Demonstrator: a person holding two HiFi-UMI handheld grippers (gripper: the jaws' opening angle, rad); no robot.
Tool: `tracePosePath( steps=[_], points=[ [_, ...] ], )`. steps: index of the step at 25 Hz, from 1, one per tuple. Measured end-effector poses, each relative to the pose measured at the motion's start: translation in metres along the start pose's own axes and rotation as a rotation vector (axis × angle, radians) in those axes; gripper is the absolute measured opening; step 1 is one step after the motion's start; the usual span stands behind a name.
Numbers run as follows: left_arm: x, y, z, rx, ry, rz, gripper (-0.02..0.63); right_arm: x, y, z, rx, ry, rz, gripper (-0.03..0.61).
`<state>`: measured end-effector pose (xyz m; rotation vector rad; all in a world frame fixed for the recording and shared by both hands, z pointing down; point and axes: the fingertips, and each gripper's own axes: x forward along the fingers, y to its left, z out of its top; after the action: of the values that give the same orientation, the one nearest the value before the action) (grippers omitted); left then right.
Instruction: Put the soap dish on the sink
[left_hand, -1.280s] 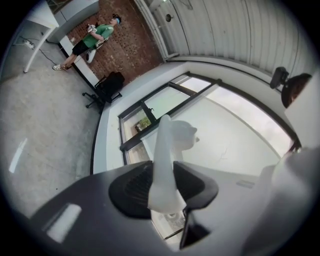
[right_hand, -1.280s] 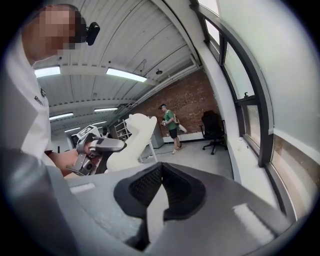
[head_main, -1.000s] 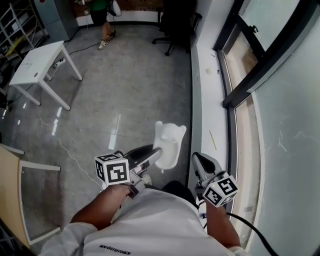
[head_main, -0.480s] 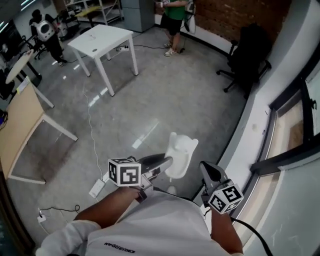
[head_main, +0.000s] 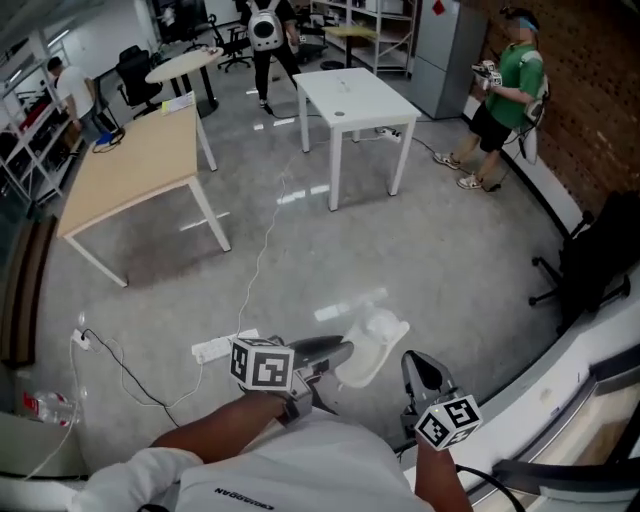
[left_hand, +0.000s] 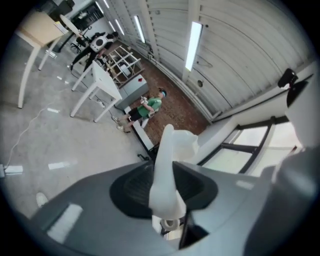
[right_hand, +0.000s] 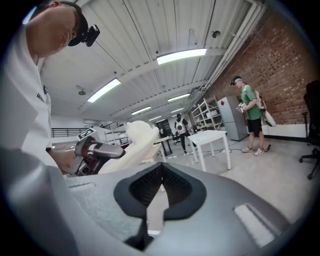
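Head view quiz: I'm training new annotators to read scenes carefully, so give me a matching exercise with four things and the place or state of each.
Things:
1. soap dish
2. right gripper
3. white table
4. person in green shirt

Place or state:
a. beside the brick wall
b. jaws together, nothing between them
c. clamped in the left gripper
d. next to the wood-topped table

Pairs: 1-c, 2-b, 3-d, 4-a.

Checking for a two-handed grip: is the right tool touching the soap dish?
Apart. The right gripper view shows the right tool shut on nothing, the soap dish well off to its left.
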<state>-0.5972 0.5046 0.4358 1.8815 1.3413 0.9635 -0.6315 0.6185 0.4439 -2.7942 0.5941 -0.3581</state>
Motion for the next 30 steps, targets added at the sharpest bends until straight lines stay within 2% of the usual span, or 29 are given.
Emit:
tracePosePath(
  steps=[3,5,7,11,18,25,30],
  points=[
    [-0.016,0.013,0.018,-0.034,-0.084,0.025,0.129,0.041,0.017,0.01,-0.01,0.022,0.112,0.002],
    [-0.024,0.018,0.03,-0.056,-0.134,0.018,0.127,0.064,0.034,0.025,0.039,-0.006,0.201,0.002],
    [-0.029,0.028,0.064,-0.047,-0.198,0.016,0.126,0.1,0.039,0.052,0.072,-0.045,0.258,-0.005],
    [-0.038,0.057,0.129,-0.047,-0.287,0.021,0.124,0.159,0.028,0.076,-0.034,0.01,0.274,-0.005],
    [-0.085,0.126,0.214,-0.088,-0.403,0.103,0.124,0.267,0.033,0.097,-0.062,0.083,0.321,-0.005],
    [-0.114,0.185,0.268,-0.11,-0.452,0.165,0.123,0.35,0.041,0.1,-0.094,0.105,0.363,-0.005],
    [-0.114,0.216,0.305,-0.11,-0.486,0.213,0.123,0.399,0.026,0.105,-0.122,0.124,0.402,-0.005]
  ],
)
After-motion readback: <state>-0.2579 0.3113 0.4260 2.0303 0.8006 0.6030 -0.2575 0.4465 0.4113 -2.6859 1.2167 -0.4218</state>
